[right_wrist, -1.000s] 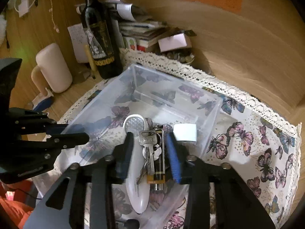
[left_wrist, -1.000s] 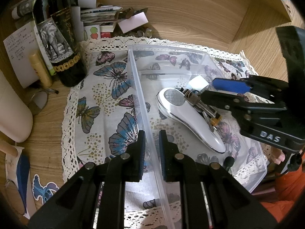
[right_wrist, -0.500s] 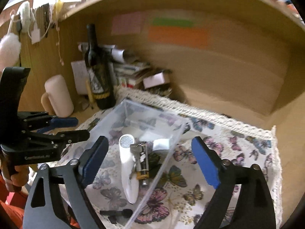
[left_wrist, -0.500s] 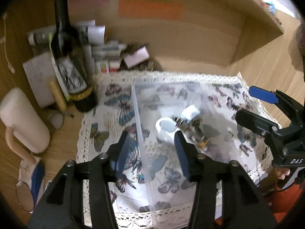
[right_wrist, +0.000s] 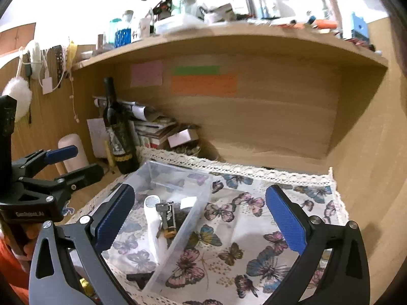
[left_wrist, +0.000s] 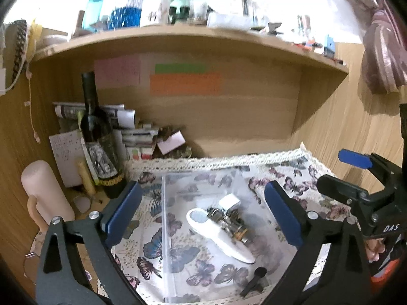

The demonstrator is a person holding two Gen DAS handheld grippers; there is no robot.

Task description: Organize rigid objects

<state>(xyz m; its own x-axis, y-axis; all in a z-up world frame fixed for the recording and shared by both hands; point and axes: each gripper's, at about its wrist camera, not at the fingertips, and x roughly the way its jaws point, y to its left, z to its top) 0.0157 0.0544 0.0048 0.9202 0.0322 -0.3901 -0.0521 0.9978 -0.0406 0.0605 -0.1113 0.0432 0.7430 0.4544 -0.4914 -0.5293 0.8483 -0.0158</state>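
Left gripper point(left_wrist: 203, 214): blue-padded fingers point(left_wrist: 122, 212) wide apart, having just been opening; nothing clamped, though the clear rectangular plastic bin point(left_wrist: 164, 228) shows in the gap below them

Right gripper point(right_wrist: 201, 217): blue-padded fingers point(right_wrist: 286, 219) wide apart too, having just been opening, gripping nothing

Bin rests on the white butterfly-print cloth with lace edging point(right_wrist: 254, 228) spread over the wooden desk point(left_wrist: 330, 132). Inside the bin:
- long white plastic handheld device point(left_wrist: 223, 239), round head toward 10 o'clock in the left view
- bunch of metal keys point(left_wrist: 229, 219) lying on top of the device, touching it
- small white block point(left_wrist: 230, 200) just beyond the keys at 12 o'clock
- small black stick-like piece point(left_wrist: 254, 280) at 5 o'clock from the device; too small to identify

Right view: device point(right_wrist: 152, 218) and keys point(right_wrist: 166, 216) sit at the left side of the bin point(right_wrist: 201, 195), seen between the right fingers

Outside the bin:
- dark glass wine bottle with an elephant label point(left_wrist: 98, 139) upright at 10 o'clock, just off the cloth corner
- stack of papers and booklets point(left_wrist: 132, 132) behind the bottle
- pale pink cylinder point(left_wrist: 43, 193) at 9 o'clock
- pink, green and orange paper notes point(left_wrist: 184, 84) on the back panel under the cluttered shelf point(left_wrist: 178, 35)
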